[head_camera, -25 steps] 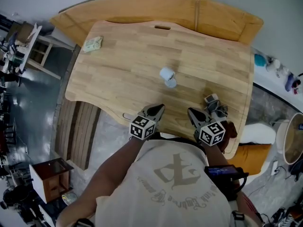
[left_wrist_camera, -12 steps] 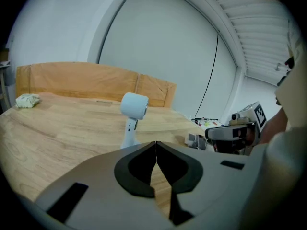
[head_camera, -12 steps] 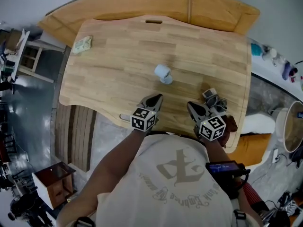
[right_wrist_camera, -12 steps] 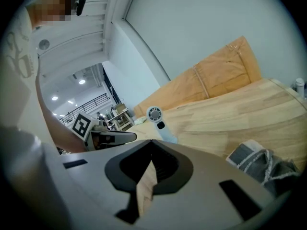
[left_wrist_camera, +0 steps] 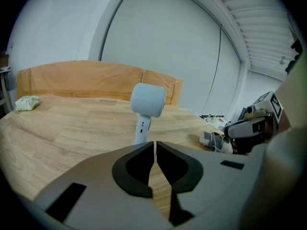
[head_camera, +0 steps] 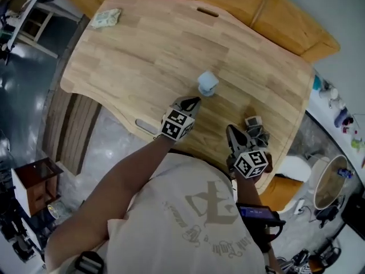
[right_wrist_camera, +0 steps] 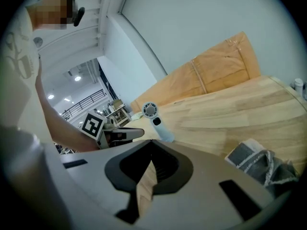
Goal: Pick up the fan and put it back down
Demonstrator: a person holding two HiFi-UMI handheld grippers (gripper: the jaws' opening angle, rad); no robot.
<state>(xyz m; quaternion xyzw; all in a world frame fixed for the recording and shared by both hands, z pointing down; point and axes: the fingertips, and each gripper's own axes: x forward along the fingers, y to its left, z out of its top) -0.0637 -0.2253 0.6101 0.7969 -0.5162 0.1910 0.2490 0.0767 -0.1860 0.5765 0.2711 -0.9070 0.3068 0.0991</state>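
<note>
Wooden table (head_camera: 142,56), and the fan (head_camera: 207,83) stands upright near its middle. Left gripper (head_camera: 193,102) is just short of the fan, jaws pinched together on nothing. Right gripper (head_camera: 231,132) is closed and empty too, next to a crumpled grey bundle (head_camera: 256,131).

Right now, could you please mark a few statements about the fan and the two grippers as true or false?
The fan stands upright on the table. True.
The left gripper grips the fan. False: its jaws are together, empty, short of the fan.
The right gripper is nearer the fan than the left. False: the left is nearer.
A crumpled grey bundle lies beside the right gripper. True.
</note>
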